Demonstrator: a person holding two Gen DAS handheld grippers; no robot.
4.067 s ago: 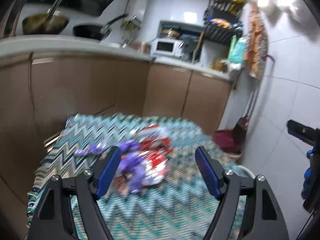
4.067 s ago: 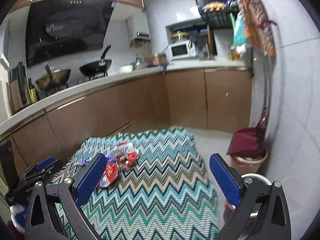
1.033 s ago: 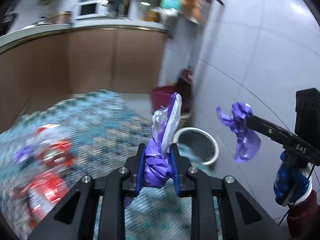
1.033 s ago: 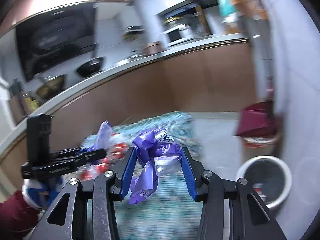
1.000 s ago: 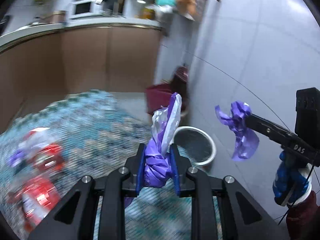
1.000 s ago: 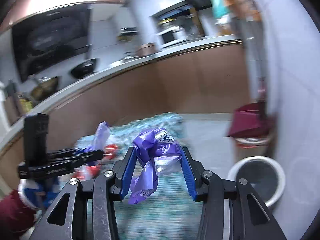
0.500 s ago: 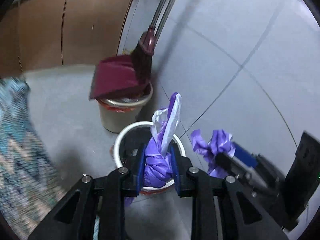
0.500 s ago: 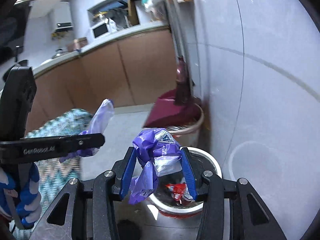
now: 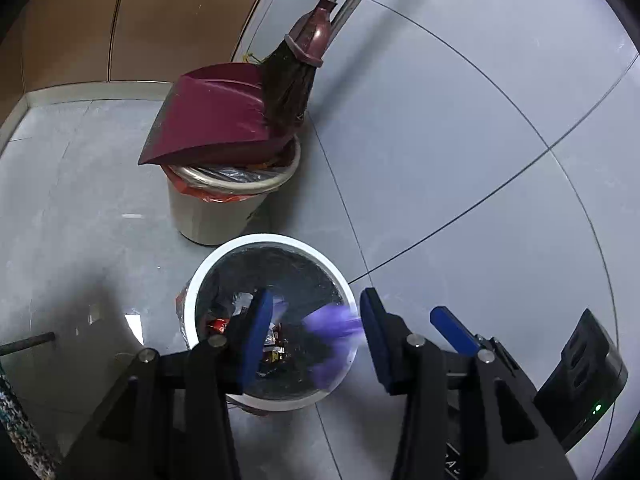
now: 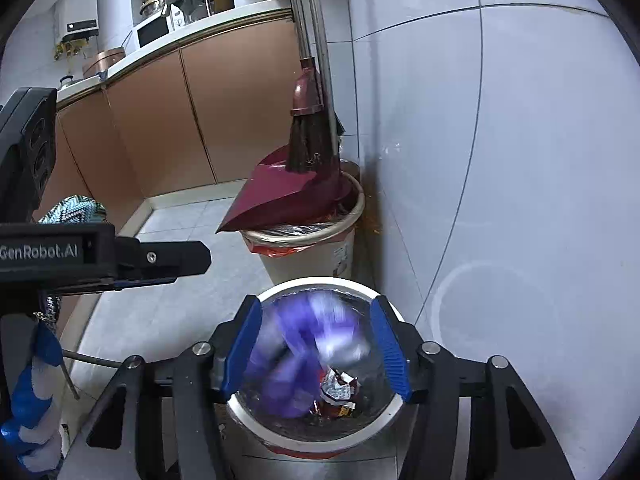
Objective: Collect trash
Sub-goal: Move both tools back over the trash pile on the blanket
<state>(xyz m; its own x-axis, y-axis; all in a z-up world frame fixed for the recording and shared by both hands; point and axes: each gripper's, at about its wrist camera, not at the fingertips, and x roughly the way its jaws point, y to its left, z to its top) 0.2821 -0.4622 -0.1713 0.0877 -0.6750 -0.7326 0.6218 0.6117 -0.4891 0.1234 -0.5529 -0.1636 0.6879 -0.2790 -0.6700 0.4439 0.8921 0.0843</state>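
Low in both wrist views sits a white-rimmed bin (image 9: pixel 224 264), black liner, red wrappers (image 10: pixel 336 394) at the bottom, partly cut off by the gripper frames. Purple trash is motion-blurred: a purple scrap (image 9: pixel 334 326) shows between the left gripper (image 9: pixel 316 340) pads, touching neither as far as I can tell; a purple bag (image 10: pixel 308 344) blurs between the right gripper (image 10: pixel 316 346) pads over the bin mouth, shape hard to read. Both sets of jaws have just been opening, pads apart, both released. Both grippers tilt down at the bin, side by side; right gripper's blue pad pokes in at lower right of the left view, left gripper's black body crosses the left of the right view, with a blue-and-white gloved hand (image 10: pixel 34 412) under it. Behind: beige bin (image 9: pixel 216 216) with maroon dustpan (image 9: pixel 212 120) and broom (image 9: pixel 292 80) resting on it, grey floor tiles, pale tiled wall, brown cabinets (image 10: pixel 180 120), microwave (image 10: pixel 154 30) upper left.
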